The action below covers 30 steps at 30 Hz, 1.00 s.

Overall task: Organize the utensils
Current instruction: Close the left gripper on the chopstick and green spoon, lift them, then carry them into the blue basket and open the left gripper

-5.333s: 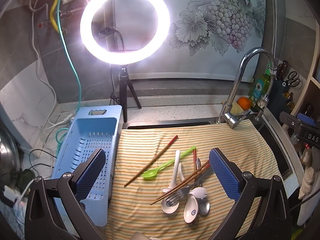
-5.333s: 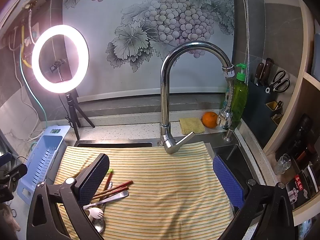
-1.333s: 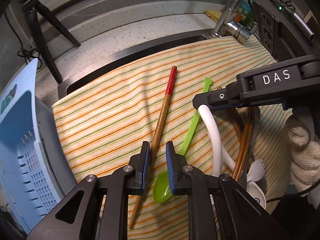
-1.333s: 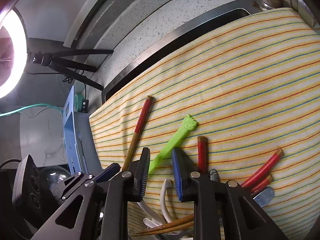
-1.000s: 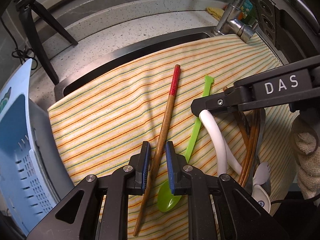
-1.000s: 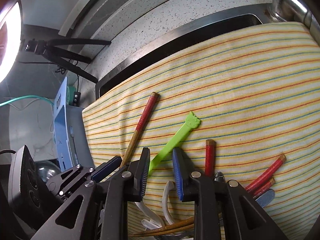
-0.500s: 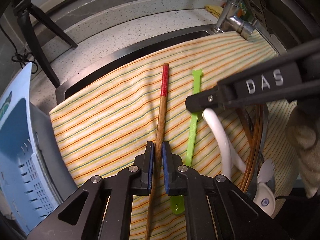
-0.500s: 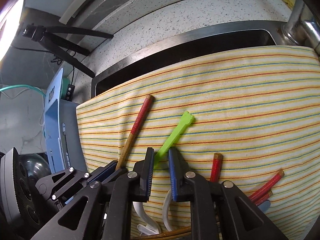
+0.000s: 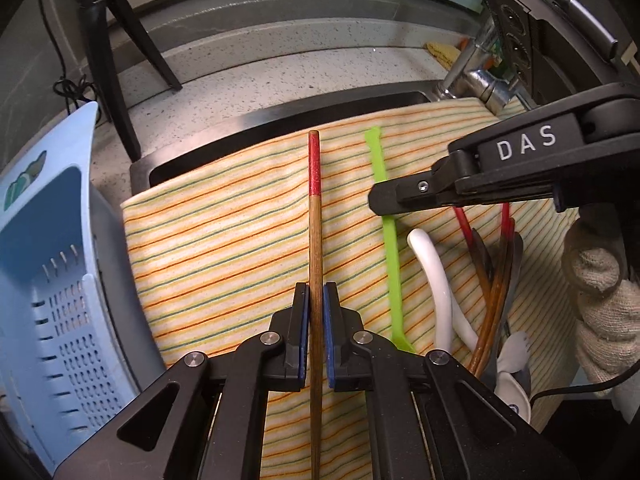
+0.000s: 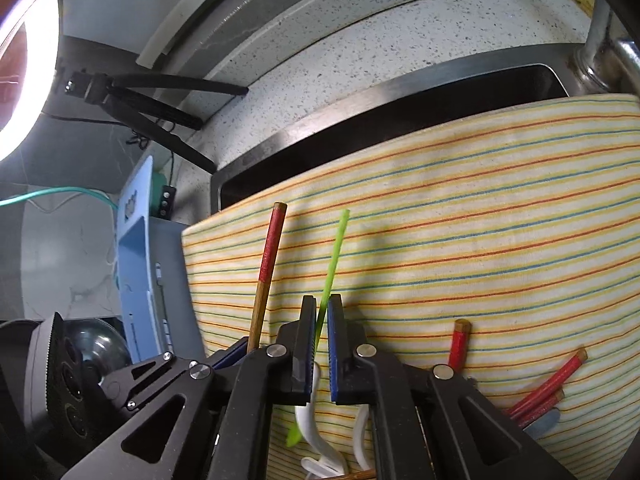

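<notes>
Two items in hand, one per tongs.

Item 1: long wooden chopstick with a red-lacquered upper end [image 9: 315,216]. My left tongs [image 9: 315,332] are clenched on its brown shaft, blue pads pressing from both sides. The long axis runs straight away from the left wrist camera, in line with the tongs; the red end points toward the steel sink edge [image 9: 280,120], the thin brown end passes back under the tongs. Location: over the yellow striped cloth [image 9: 224,240] that covers the sink; whether it is already clear of the cloth I cannot tell.

Item 2: slim bright-green plastic spoon [image 10: 330,272]. My right tongs [image 10: 320,344] have just been closing and are now clenched on its handle. It sits edge-on between the pads. The handle tip points up and away toward the sink edge, slanting slightly right; the bowl end hangs back below the tongs. Location: over the same cloth, just right of the chopstick and roughly parallel with it.

Handling notes, as I judge them:
- Both grips sit part-way along thin, slippery shafts. I lift each slowly and level so neither pivots in the pads.
- I keep the two tongs from crossing; they stand close together.
- I clear the spoon bowl past the white ceramic spoons [image 9: 436,280] and the remaining red-tipped chopsticks [image 10: 556,380] without dragging them.
- Likely destination is the pale blue perforated plastic drainer basket [image 9: 68,300] on the left of the surface. I would lay the items in lengthwise.
</notes>
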### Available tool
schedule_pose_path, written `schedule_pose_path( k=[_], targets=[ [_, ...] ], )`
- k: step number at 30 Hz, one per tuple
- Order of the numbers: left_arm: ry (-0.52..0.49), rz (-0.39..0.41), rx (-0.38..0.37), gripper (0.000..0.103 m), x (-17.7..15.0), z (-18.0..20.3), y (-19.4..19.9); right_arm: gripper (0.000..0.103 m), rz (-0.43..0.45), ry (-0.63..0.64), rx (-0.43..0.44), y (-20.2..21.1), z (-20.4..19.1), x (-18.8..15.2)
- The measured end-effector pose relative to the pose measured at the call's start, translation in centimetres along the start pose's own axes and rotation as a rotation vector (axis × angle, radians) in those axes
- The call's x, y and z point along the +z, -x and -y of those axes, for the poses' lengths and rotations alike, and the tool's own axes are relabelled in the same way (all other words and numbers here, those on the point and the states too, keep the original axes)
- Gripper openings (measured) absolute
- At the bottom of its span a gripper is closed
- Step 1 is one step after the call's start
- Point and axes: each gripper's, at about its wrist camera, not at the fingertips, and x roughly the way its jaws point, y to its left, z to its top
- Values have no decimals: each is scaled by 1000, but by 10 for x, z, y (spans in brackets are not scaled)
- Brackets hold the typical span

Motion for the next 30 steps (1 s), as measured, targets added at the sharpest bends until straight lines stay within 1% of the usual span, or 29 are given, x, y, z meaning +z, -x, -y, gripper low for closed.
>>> schedule_pose_path(
  k=[5,8,14,18,21,23,30],
  targets=[
    [34,47,-17,6,-1,-7,21,3,28,37,17,12,-17,3],
    [44,75,-9,6,-3,-13,34,3,43,55,34,18,-25,3],
    [96,144,-10,6,-14,-32,68,3,43,88,75,31,-40,-3],
    [129,185,9,6,-25,-48,93,3,51,141,92,39,-63,-9],
    [170,208,26,6,-31,-57,104,3,44,178,116,42,-82,-14],
    [198,222,37,6,-40,-69,112,3,40,201,127,41,-95,-17],
    [276,229,99,6,-60,-104,113,3,11,269,157,29,-142,-27]
  ],
)
